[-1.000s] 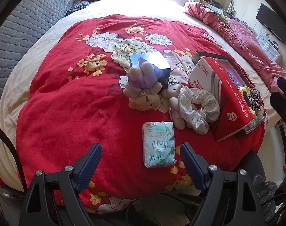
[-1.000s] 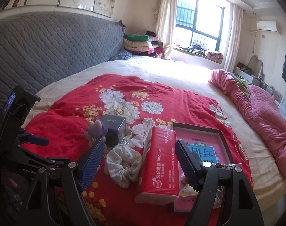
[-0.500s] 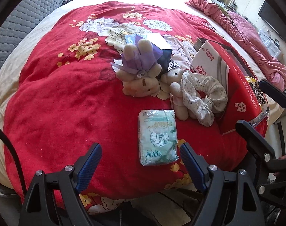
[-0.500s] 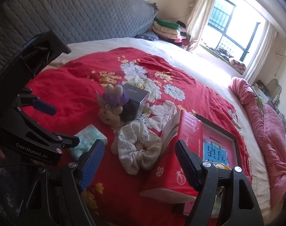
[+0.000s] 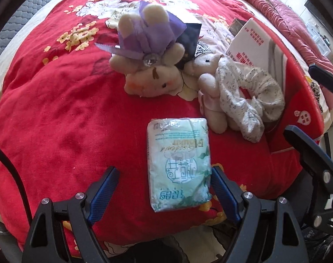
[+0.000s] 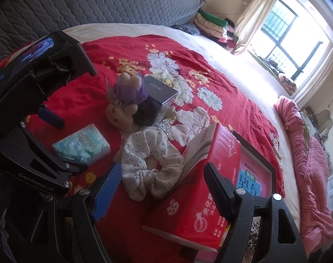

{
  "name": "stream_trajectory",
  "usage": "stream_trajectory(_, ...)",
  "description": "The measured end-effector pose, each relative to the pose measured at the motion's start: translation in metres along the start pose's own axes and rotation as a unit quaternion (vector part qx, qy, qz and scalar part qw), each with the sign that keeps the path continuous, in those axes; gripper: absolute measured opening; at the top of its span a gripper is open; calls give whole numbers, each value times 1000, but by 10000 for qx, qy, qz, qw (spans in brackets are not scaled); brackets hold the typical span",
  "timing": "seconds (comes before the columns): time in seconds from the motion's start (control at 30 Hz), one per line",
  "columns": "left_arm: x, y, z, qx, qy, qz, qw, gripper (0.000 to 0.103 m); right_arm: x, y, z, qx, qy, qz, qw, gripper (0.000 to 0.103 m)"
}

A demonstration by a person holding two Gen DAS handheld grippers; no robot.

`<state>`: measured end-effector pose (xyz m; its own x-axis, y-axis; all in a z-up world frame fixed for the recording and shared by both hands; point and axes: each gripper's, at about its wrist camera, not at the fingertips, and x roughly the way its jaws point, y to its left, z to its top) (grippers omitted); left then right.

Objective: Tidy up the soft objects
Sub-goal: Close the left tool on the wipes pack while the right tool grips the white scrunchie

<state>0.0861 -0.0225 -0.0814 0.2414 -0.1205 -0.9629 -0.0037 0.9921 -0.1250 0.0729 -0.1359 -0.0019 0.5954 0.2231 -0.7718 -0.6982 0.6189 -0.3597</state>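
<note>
Tissue pack (image 5: 179, 164): lies flat on the red quilt (image 5: 56, 120) near its front edge, printed side up, long way pointing from the edge toward the toys. In the right wrist view it (image 6: 82, 145) sits at the quilt's front left part.
Left claw (image 5: 164, 188): jaws wide apart, nothing gripped. It hangs just above the front end of the tissue pack; the right blue pad is just beside the pack's right edge, the left pad well off its other side. Whether any pad touches the pack cannot be told.
Plush toy (image 5: 149, 65): cream, in a purple dress with a bow and a shiny button, lying on its back behind the tissue pack, leaning on a dark box (image 6: 157, 100).
Small plush bear (image 5: 207, 81): just right of the plush toy, touching it, partly under the scrunchie.
Scrunchie (image 5: 249, 96): white flowered cloth ring, resting against the bear and the red carton.
Right claw (image 6: 163, 186): jaws spread wide, holding nothing. It hangs near the quilt's front edge, with the scrunchie (image 6: 151, 164) and the near corner of the red carton (image 6: 201, 197) between its pads; no contact shows.
Red carton: lies tilted across a dark-framed tray (image 6: 263, 160) at the quilt's front right corner.
Bed beyond: grey padded headboard (image 6: 100, 2), pink blanket (image 6: 309, 164) along the far right side.
</note>
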Motion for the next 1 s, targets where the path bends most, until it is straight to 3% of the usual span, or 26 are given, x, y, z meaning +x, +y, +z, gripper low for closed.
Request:
stream_trajectory(0.17,5,2,3,33,-19,-4,10000,80,16,9,13,-371,220,81,9990,78)
stream_trajectory(0.3,5,13,4,-113,-90,-159,9998,69,37,8,23,-375,555,405,9969,79)
stream_trajectory(0.43,5,21,3,-162,-106,-344,9992,67,60,14,31,-547,974,554,9922,78)
stream_trajectory(0.63,3,35,1,-268,-227,-571,9978,63,87,22,33,-717,1364,369,9874,49)
stream_trajectory(0.73,2,34,-1,-215,-349,-502,9979,58,92,23,28,-545,1302,433,9890,35)
stream_trajectory(0.8,2,36,0,-236,-423,-502,9976,51,89,20,24,-222,1143,592,9914,22)
stream_trajectory(0.87,1,38,3,-299,-512,-597,9964,49,85,12,19,278,896,793,9924,17)
stream_trajectory(1.0,-5,46,3,-396,-660,-776,9940,46,71,-14,4,1504,399,1205,9804,9)
